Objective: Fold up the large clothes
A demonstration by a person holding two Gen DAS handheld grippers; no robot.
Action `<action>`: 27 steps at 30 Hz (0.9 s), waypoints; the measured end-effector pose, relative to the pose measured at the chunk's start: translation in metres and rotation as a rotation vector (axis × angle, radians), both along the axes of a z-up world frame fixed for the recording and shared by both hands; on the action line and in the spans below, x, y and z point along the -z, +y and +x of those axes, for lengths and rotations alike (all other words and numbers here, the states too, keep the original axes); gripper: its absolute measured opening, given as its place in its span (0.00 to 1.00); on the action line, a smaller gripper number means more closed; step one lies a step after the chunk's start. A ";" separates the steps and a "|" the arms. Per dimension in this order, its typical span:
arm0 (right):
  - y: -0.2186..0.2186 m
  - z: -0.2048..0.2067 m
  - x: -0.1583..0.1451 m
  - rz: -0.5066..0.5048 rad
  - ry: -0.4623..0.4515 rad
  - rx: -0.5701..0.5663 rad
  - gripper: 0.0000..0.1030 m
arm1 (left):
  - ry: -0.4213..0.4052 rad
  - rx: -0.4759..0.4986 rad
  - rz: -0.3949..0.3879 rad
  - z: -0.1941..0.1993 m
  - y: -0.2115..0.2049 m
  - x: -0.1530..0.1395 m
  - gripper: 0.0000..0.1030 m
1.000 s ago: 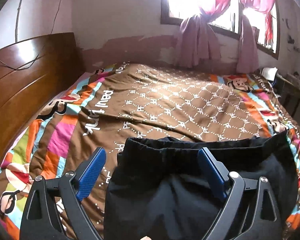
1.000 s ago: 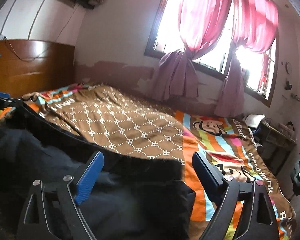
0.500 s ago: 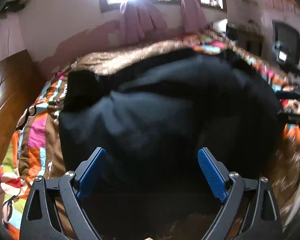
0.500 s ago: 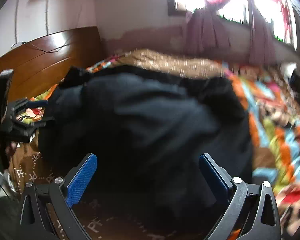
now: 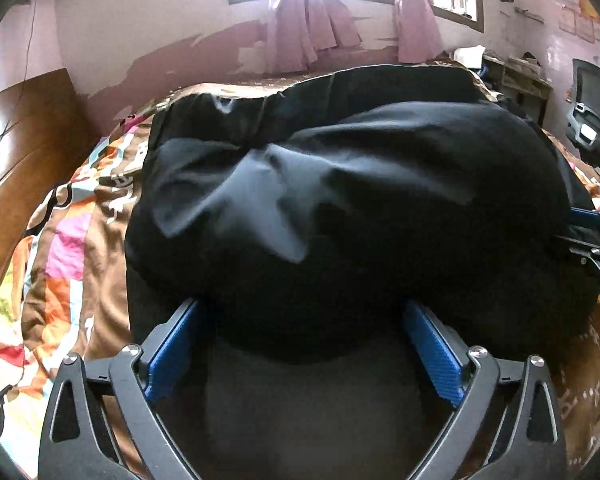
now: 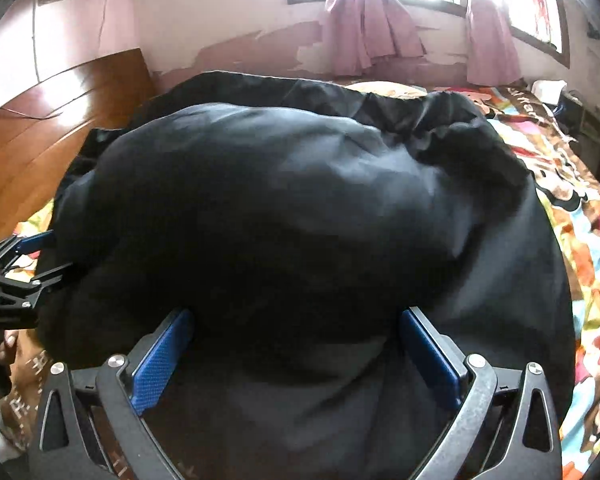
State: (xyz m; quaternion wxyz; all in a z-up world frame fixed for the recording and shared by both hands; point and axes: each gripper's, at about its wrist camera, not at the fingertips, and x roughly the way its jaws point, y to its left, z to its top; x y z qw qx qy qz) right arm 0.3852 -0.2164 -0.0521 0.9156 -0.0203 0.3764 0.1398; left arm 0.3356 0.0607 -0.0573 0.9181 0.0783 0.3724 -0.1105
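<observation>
A large black garment point(image 5: 340, 200) lies puffed up and doubled over on the bed and fills both views. My left gripper point(image 5: 300, 306) is low over its near edge. Its jaws are opening, and the cloth bulges between the blue pads point(image 5: 172, 344) without being pinched. My right gripper point(image 6: 296, 314) hovers the same way over the garment point(image 6: 280, 200), jaws wide apart and cloth loose between its pads point(image 6: 430, 356). Each gripper shows in the other's view: the right gripper point(image 5: 592, 236) at the right edge, the left gripper point(image 6: 16, 264) at the left edge.
A colourful patterned bedcover point(image 5: 72, 248) spreads around the garment. A wooden headboard point(image 5: 20, 152) stands on the left. Pink curtains point(image 5: 308, 24) hang at the far wall. Cluttered furniture point(image 5: 516, 76) sits beyond the bed's right side. A hand point(image 6: 8, 348) holds the left gripper's handle.
Both grippers have come down close to the bed. The black garment, earlier flat with its waistband across the view, has been flipped over itself and now billows between the wider jaws.
</observation>
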 end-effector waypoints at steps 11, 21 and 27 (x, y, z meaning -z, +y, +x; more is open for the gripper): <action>-0.012 0.077 -0.004 -0.070 0.079 -0.035 1.00 | 0.057 -0.021 -0.005 0.067 -0.001 -0.001 0.99; -0.024 0.116 -0.012 -0.093 0.084 -0.030 1.00 | 0.074 -0.054 -0.071 0.102 0.000 -0.012 0.99; -0.031 0.150 -0.006 -0.093 0.178 -0.077 1.00 | 0.146 -0.091 -0.095 0.126 0.004 -0.006 0.99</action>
